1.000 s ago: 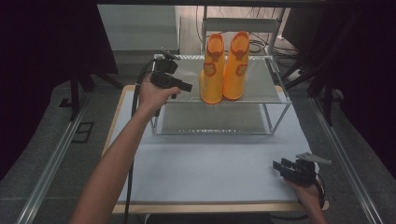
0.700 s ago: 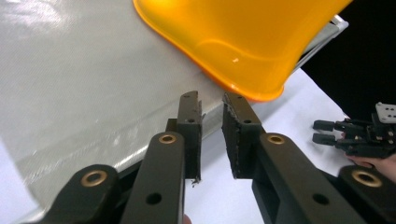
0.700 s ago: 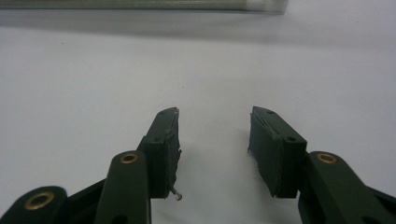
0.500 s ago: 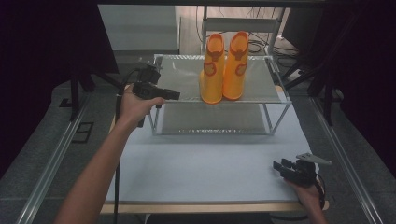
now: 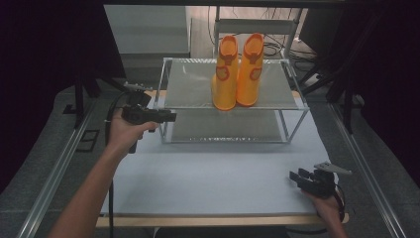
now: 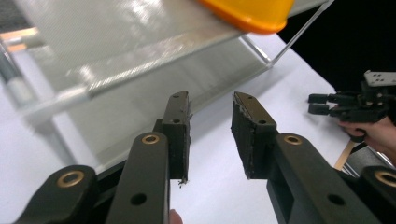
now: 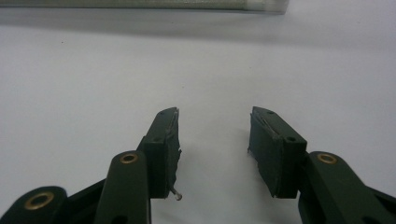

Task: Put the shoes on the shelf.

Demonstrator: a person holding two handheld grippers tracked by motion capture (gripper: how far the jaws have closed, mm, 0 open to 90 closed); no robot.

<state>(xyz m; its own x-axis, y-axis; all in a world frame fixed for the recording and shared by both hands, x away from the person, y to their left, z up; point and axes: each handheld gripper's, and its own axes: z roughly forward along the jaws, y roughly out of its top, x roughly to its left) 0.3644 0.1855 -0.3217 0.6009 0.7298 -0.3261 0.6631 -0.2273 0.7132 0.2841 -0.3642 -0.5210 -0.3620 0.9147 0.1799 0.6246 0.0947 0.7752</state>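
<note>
My left gripper (image 5: 171, 117) had drawn back from the orange boots (image 5: 236, 72), its jaws just opening, nothing between them. The boots stood together on the rack's (image 5: 188, 87) upper shelf: placement judged complete. My right gripper (image 5: 295, 177) rested open, empty.

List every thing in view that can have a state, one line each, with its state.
Orange boots: upright, side by side on the rack's top shelf.
Wire rack: standing on the table, lower shelf bare.
Left hand-held gripper: open, jaws just been opening, nothing between them, beside the rack's left end.
Right hand-held gripper: open, nothing between the jaws, low over the white table.
</note>
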